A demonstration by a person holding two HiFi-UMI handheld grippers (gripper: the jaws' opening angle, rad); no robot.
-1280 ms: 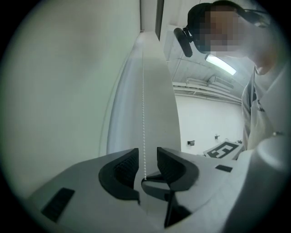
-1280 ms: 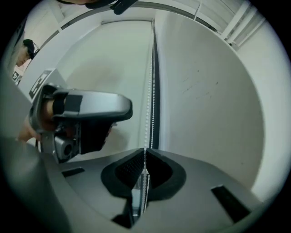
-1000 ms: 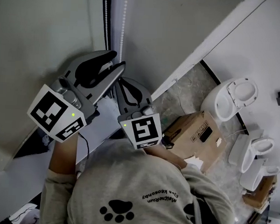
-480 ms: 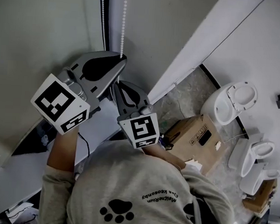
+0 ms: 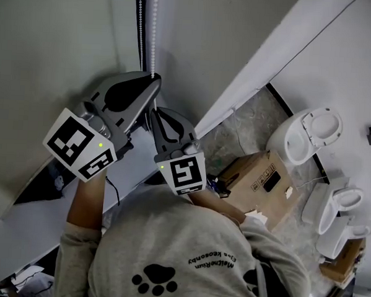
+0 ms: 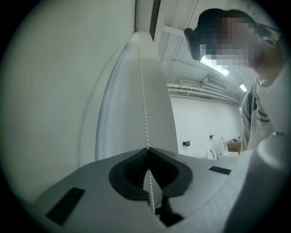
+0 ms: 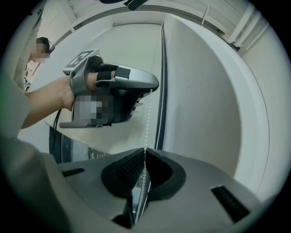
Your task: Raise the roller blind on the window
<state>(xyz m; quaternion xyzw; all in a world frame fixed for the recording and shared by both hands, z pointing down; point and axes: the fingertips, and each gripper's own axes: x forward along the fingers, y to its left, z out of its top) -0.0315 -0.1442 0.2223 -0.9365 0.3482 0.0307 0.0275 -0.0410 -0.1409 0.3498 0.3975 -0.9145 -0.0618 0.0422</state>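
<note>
- Closest to us, under the head camera, we see our own grey shirt (image 5: 186,256) with its paw print, and both forearms reaching forward
- Just past the shirt, our right gripper (image 5: 154,111) has its jaws pressed together on the bead chain (image 5: 154,37), and the beads run on down through the hollow behind the tips
- A little higher on that same strand, our left gripper (image 5: 154,78) is clamped fully closed as well, with the chain pinched right at the meeting tips
- Both grippers sit near each other, left above right
- Beside the strand we hold, a second strand hangs free along a dark vertical strip (image 5: 141,49)
- Left of the chain, the roller blind (image 5: 54,57) hangs as a pale sheet; we see it drawn far down, with only a wedge of dark glass (image 5: 37,190) showing beneath its lower edge
- Farthest off, down on the floor (image 5: 249,123), we see a cardboard box (image 5: 261,180) and several white toilets (image 5: 307,132) against the wall
</note>
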